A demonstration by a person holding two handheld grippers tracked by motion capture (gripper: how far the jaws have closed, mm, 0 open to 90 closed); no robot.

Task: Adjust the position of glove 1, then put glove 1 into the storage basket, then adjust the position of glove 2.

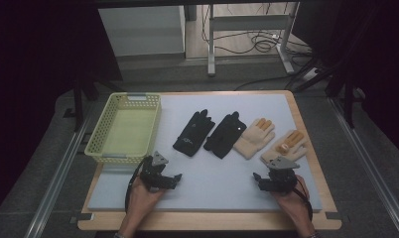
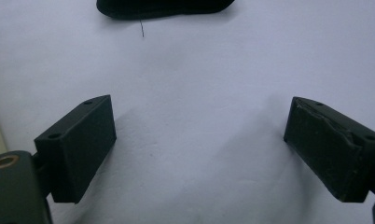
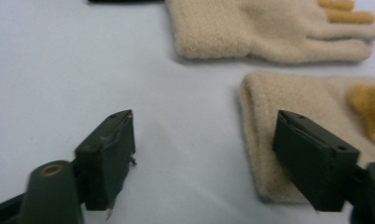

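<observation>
Both grippers are hovering near the desk's front edge, jaws spread wide and grasping nothing: the left gripper (image 1: pixel 173 179) before the black gloves (image 1: pixel 208 133), the right gripper (image 1: pixel 260 179) at the nearest beige glove's (image 3: pixel 288 135) cuff.

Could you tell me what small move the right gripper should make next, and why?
Probably ease the right gripper forward and toward the nearest beige glove: its jaws stand open, and that glove's cuff lies right beside one of them, ungripped. The yellow basket sits across the mat.
</observation>
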